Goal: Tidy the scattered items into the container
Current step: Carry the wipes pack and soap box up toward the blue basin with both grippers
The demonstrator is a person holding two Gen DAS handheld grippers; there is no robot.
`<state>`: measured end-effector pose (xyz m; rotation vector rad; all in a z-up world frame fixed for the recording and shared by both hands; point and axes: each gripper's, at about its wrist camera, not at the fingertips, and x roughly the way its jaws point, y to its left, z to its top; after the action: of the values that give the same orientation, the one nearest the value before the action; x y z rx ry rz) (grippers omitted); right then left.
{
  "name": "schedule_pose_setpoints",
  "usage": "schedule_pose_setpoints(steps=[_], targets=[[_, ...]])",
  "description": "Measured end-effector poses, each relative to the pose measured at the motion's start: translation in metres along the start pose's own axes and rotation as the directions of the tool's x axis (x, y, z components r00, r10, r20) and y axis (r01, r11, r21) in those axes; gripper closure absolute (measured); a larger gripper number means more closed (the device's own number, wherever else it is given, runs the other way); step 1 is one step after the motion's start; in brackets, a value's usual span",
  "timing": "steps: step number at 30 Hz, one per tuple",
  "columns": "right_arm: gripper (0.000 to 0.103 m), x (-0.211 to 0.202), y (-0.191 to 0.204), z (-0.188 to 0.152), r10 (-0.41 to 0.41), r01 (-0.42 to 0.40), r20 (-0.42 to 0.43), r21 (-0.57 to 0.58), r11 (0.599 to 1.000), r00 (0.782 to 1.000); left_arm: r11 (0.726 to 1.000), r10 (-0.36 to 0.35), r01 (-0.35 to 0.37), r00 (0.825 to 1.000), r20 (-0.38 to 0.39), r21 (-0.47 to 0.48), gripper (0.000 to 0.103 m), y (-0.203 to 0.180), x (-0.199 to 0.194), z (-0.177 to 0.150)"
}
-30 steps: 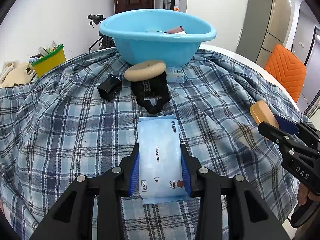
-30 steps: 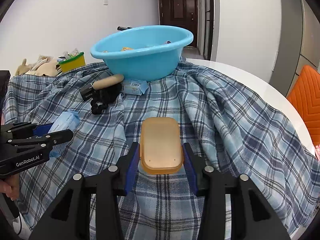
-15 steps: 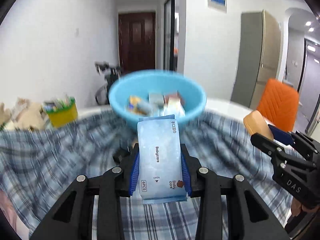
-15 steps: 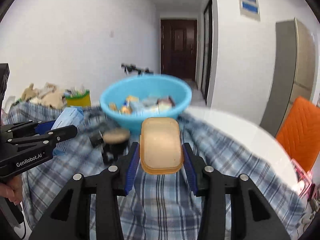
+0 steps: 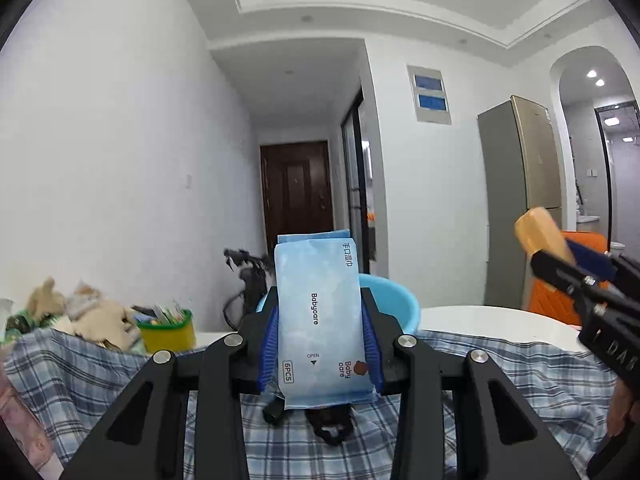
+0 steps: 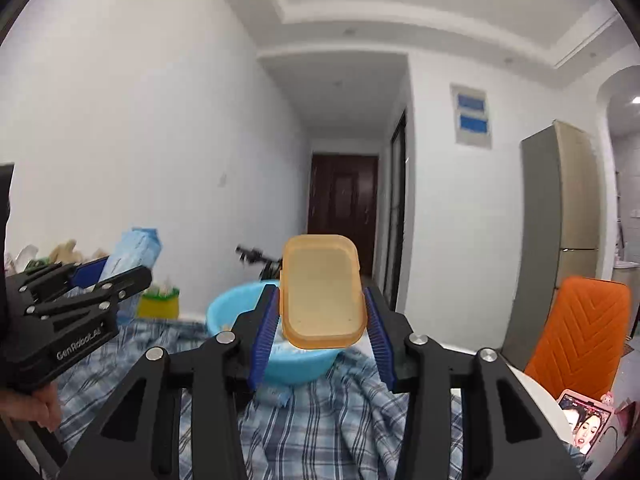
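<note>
My left gripper (image 5: 322, 344) is shut on a light blue Babycare wipes pack (image 5: 320, 320) and holds it raised in front of the blue basin (image 5: 396, 300). My right gripper (image 6: 322, 320) is shut on an orange plastic box (image 6: 322, 296), raised before the same basin (image 6: 236, 308). In the left wrist view the right gripper (image 5: 568, 268) with the box (image 5: 540, 232) is at the right. In the right wrist view the left gripper (image 6: 92, 276) with the pack (image 6: 134, 248) is at the left. Black items (image 5: 328, 424) lie on the plaid cloth below the pack.
A plaid cloth (image 6: 340, 420) covers the white round table (image 5: 500, 324). A yellow-green tub (image 5: 168, 332) and soft toys (image 5: 92, 312) stand at the far left. An orange chair (image 6: 580, 328) and a phone (image 6: 584, 420) are at the right.
Both grippers have lifted and tilted upward with their loads. The basin has dropped low in both views and its contents no longer show.
</note>
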<state>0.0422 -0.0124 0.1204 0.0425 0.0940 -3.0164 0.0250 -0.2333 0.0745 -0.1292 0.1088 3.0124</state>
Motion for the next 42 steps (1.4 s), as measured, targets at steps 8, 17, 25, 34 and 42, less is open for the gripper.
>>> schedule_pose_setpoints(steps=[8, 17, 25, 34, 42], targets=[[0.061, -0.017, 0.008, -0.017, -0.008, 0.009, 0.033, -0.023, 1.000, 0.999, 1.000, -0.025, 0.025, 0.998, -0.049, -0.010, 0.065, 0.007, -0.008, -0.019], [0.061, -0.033, 0.012, -0.016, 0.020, -0.019, 0.040, -0.028, 0.999, 0.999, 0.999, -0.041, 0.039, 0.996, -0.074, -0.025, 0.065, 0.012, -0.018, -0.019], [0.061, -0.027, 0.013, -0.019, 0.021, -0.020, 0.029, -0.041, 0.999, 0.999, 0.997, -0.070, 0.068, 0.996, -0.058, -0.026, 0.064, 0.010, -0.004, -0.018], [0.061, 0.039, 0.004, 0.009, 0.034, -0.034, 0.039, -0.007, 0.999, 0.999, 0.989, -0.102, 0.100, 0.995, -0.016, -0.105, 0.064, 0.025, 0.083, 0.018], [0.061, 0.145, 0.001, 0.045, 0.009, -0.009, 0.000, -0.027, 1.000, 1.000, 0.990, -0.032, 0.034, 0.999, 0.014, -0.139, 0.064, 0.030, 0.198, 0.052]])
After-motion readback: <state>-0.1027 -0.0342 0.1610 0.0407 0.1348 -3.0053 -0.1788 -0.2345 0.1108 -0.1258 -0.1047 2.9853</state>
